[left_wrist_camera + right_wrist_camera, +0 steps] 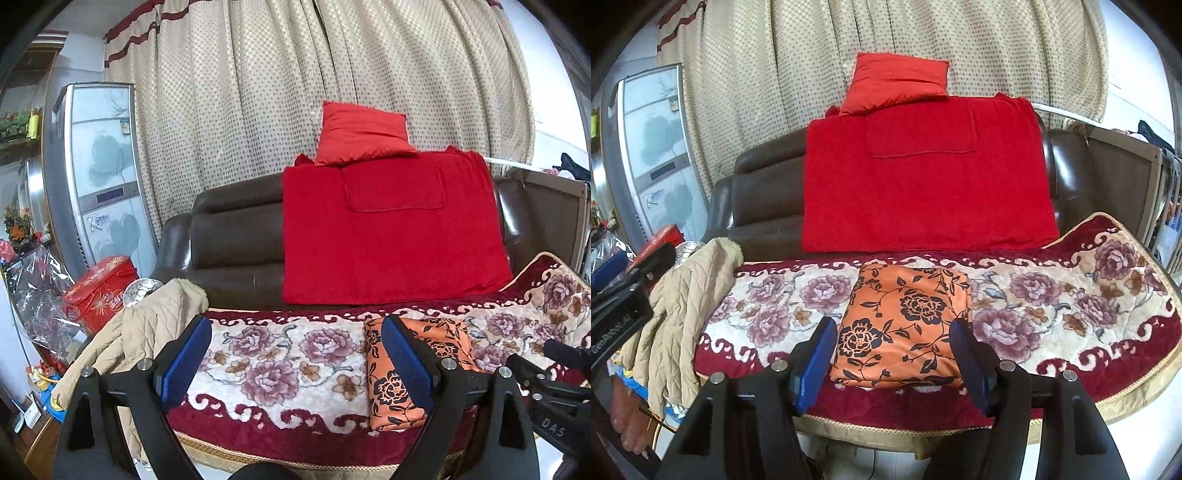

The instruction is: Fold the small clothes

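A folded orange cloth with black flowers [905, 325] lies as a neat rectangle on the floral sofa cover [1052, 314]. My right gripper [894, 354] is open and empty, held just in front of the cloth's near edge, its blue pads to either side. My left gripper [295, 354] is open and empty over the cover, left of the same cloth [417, 373], whose left part hides behind the right pad [406, 365]. The right gripper's body [554, 398] shows at the left wrist view's right edge.
A beige quilted jacket [683, 325] hangs over the sofa's left end. A red blanket [923, 184] and red pillow [897, 85] lie on the brown sofa back. A red box [99, 291] and plastic-wrapped clutter stand left; a curtain hangs behind.
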`<state>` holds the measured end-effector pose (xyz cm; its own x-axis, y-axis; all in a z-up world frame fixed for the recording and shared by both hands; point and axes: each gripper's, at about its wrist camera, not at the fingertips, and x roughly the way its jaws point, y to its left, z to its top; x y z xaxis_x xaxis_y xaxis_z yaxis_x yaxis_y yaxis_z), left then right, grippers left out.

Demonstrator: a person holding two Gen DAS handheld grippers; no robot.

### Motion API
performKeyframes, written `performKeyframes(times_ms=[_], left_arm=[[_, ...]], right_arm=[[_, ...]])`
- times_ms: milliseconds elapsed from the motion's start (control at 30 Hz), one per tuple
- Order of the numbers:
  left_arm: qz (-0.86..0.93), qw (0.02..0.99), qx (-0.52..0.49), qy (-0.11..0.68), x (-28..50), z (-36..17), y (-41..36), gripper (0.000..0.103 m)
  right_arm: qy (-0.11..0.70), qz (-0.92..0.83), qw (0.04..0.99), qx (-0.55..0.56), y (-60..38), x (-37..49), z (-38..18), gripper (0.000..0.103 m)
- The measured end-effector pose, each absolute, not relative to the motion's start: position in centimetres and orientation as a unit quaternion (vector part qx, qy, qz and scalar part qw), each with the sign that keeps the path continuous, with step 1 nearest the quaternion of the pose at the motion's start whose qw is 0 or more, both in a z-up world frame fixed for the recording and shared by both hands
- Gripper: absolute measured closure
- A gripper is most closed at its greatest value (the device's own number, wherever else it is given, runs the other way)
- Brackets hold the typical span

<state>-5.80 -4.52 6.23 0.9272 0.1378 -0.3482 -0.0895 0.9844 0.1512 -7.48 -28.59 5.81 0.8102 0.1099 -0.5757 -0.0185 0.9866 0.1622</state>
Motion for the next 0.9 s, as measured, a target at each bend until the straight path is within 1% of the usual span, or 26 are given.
performKeyframes(times_ms=[200, 900], left_arm=[[0.056, 0.982, 0.062, 0.168, -7.4, 7.3, -4.0, 0.008], [0.038, 0.986, 0.054, 0.15, -10.4, 8.8, -3.1, 0.007]], right_arm=[[0.313, 0.03, 0.946, 0.079, -28.0, -8.1, 6.1, 0.036], [0.285, 0.018, 0.956, 0.07, -26.9, -12.2, 8.5, 0.035]])
